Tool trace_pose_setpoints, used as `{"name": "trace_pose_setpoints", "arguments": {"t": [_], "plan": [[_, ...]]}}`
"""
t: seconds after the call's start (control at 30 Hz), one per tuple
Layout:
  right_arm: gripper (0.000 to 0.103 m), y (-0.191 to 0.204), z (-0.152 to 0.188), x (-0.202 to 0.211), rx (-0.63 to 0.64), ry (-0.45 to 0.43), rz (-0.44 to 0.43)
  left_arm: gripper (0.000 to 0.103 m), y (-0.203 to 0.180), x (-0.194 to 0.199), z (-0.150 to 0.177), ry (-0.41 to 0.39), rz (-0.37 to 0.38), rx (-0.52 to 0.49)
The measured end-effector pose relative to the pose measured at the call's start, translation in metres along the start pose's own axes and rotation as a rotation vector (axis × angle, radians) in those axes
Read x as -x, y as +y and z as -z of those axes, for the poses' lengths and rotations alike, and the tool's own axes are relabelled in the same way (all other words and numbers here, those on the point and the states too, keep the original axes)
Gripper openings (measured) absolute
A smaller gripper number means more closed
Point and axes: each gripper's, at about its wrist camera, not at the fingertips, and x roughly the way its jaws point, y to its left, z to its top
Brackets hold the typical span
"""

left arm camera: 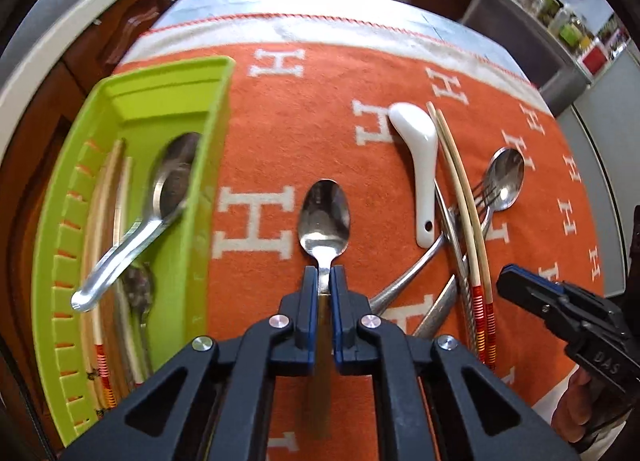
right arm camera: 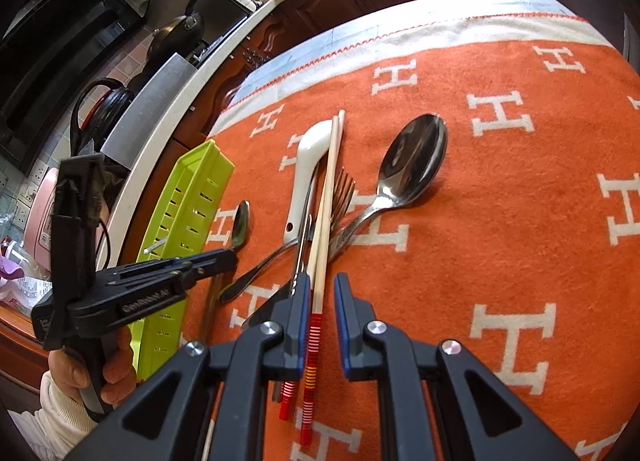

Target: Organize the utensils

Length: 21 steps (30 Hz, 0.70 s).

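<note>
My left gripper (left arm camera: 324, 273) is shut on the neck of a small steel spoon (left arm camera: 325, 217), whose bowl points away over the orange cloth. The same spoon (right arm camera: 241, 225) and left gripper (right arm camera: 228, 257) show in the right wrist view beside the green tray (right arm camera: 188, 181). My right gripper (right arm camera: 322, 281) is open, its jaws a little apart over the striped ends of a pair of chopsticks (right arm camera: 330, 189), without pressing on them. A white ceramic spoon (right arm camera: 308, 165), a fork (right arm camera: 342, 193) and a large steel spoon (right arm camera: 416, 157) lie in the same pile.
The green tray (left arm camera: 216, 101) at the left holds a steel soup spoon (left arm camera: 160, 197), chopsticks (left arm camera: 120, 201) and another utensil. The orange cloth with white H letters (left arm camera: 304, 109) covers the table. Wooden cabinets and a white counter edge lie beyond the table.
</note>
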Motion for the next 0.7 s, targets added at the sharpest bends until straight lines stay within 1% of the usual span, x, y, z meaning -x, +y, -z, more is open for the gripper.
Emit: {"name": "trace_pose_setpoints", "arguments": {"t": [0.07,0.2,0.27,0.33,0.37,0.47,0.6,0.7], "plan": [[0.012,0.002,-0.001,-0.002,0.006,0.003,0.007,0.003,0.003,0.007,0.001,-0.012,0.016,0.008],[0.012,0.007,-0.004,-0.011,0.011,0.024,0.065,0.003,0.008,0.029,0.004,-0.043,0.028,0.018],[0.011,0.009,-0.005,-0.016,0.003,0.045,0.081,0.004,0.011,0.044,0.007,-0.059,0.037,0.025],[0.011,0.013,-0.006,-0.017,0.021,0.044,0.11,0.004,0.016,0.062,0.009,-0.09,0.036,0.026],[0.008,0.015,-0.006,-0.017,0.027,0.046,0.127,0.004,0.02,0.073,0.011,-0.108,0.028,0.027],[0.007,0.018,-0.008,-0.02,0.037,0.05,0.163,0.004,0.033,0.101,0.016,-0.158,0.013,0.042],[0.005,0.024,-0.009,-0.021,0.044,0.046,0.206,0.004,0.055,0.124,0.022,-0.197,-0.043,0.077],[0.005,0.031,-0.007,-0.01,0.024,-0.004,0.205,0.004,0.076,0.13,0.028,-0.204,-0.082,0.111]]}}
